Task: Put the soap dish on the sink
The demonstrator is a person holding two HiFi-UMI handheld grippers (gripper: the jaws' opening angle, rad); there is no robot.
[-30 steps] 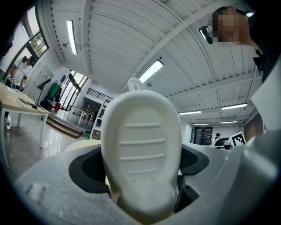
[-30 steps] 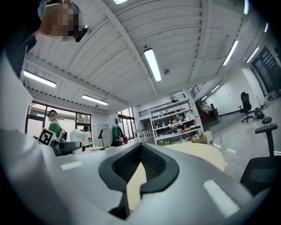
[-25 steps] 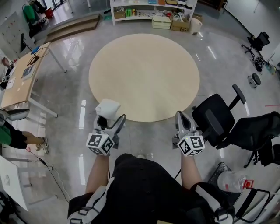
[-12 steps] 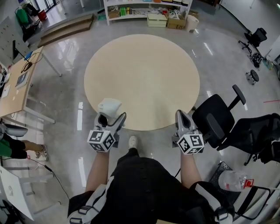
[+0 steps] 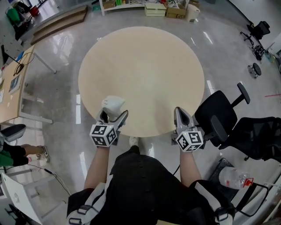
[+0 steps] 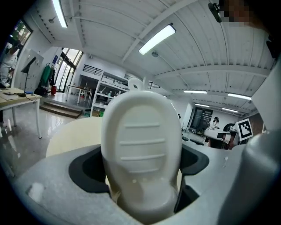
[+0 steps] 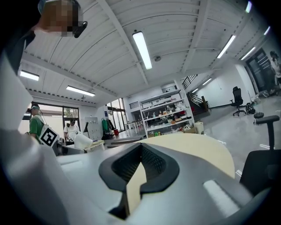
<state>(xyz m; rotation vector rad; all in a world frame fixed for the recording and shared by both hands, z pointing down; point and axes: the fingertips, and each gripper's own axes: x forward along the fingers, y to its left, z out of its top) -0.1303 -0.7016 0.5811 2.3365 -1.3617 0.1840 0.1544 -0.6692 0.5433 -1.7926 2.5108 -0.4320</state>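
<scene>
A white soap dish (image 5: 113,104) with ribbed slots is clamped in my left gripper (image 5: 113,115), which is shut on it above the near edge of the round beige table (image 5: 145,61). The left gripper view is filled by the soap dish (image 6: 142,145) standing upright between the jaws. My right gripper (image 5: 181,116) is held level with it, shut, with nothing in it; in the right gripper view the right gripper (image 7: 139,178) has its dark pads together over the tabletop (image 7: 197,149). No sink shows in any view.
A black office chair (image 5: 219,116) stands just right of my right gripper, another chair (image 5: 259,138) beyond it. A plastic bottle (image 5: 232,177) lies at the lower right. A desk (image 5: 11,88) and a seated person (image 5: 11,151) are at the left. Shelves (image 5: 145,5) stand far behind the table.
The person has stepped toward the round table. Both grippers now reach over its near edge; the left one still holds the soap dish.
</scene>
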